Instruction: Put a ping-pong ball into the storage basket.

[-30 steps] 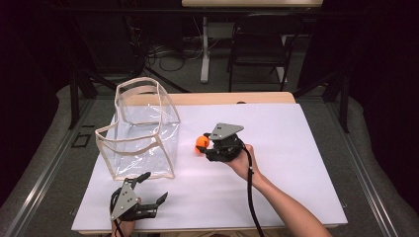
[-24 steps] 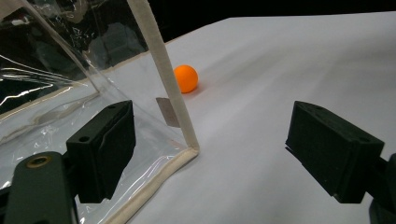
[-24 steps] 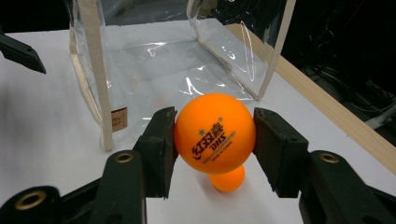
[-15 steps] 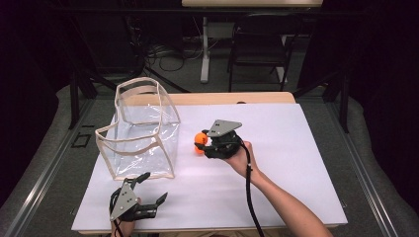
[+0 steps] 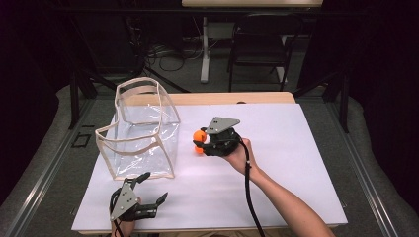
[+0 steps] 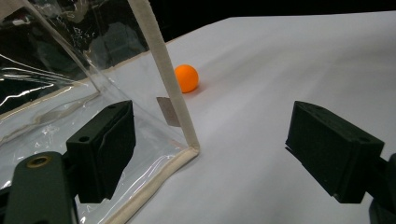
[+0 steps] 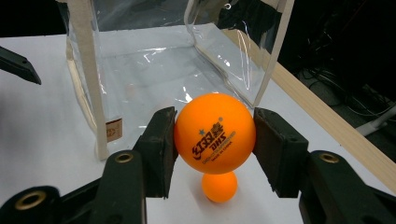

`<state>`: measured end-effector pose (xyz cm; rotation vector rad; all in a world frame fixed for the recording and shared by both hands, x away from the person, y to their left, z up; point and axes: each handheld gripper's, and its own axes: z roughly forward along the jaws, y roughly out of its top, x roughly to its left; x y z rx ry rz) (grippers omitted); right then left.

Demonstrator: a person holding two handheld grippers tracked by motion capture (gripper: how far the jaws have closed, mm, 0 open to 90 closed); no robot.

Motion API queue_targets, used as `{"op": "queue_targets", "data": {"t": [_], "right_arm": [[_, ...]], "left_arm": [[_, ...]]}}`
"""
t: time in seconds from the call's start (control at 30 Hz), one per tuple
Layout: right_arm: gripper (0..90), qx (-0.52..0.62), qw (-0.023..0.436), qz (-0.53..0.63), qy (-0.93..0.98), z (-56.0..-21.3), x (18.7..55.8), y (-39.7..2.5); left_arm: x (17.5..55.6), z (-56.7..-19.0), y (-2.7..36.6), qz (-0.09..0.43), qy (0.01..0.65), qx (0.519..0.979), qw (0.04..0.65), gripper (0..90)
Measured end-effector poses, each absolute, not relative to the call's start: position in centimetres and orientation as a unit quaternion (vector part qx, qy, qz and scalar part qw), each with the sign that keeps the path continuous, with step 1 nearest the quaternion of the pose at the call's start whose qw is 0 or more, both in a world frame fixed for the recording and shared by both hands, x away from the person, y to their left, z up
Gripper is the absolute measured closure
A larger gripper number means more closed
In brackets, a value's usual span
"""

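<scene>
A white sheet (image 5: 296,168) covers the table; a bare wooden strip (image 5: 262,97) runs along the table's far edge; beyond the table stands a black chair (image 5: 257,52); a white pedestal leg (image 5: 204,49) and tangled cables (image 5: 165,55) lie beyond the table too; grey floor (image 5: 380,148) flanks the table's right side.

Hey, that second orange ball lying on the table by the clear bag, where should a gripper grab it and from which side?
Grip the loose orange ball across its widest middle, coming straight down from above with jaws well open. It is round and smooth, so an off-centre pinch would likely squirt it out. It rests on the white table near the clear bag, so put the jaws on sides clear of the bag wall.
</scene>
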<state>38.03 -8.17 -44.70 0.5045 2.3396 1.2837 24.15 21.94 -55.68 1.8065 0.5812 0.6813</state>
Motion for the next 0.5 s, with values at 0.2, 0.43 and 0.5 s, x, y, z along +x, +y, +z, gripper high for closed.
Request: {"op": "queue_targets", "data": {"t": [0.2,0.43,0.5], "right_arm": [[50.6,0.178,0.213,0.463,0.841,-44.25,38.15,-8.01],[50.6,0.180,0.211,0.463,0.842,-44.04,38.51,-7.85],[50.6,0.179,0.211,0.463,0.842,-43.95,38.62,-7.82]], "left_arm": [[24.14,-55.69,21.94,0.285,0.243,0.758,0.534,15.6],[24.11,-55.67,21.94,0.286,0.243,0.757,0.534,15.6],[24.13,-55.68,21.95,0.286,0.243,0.758,0.534,15.6]]}}
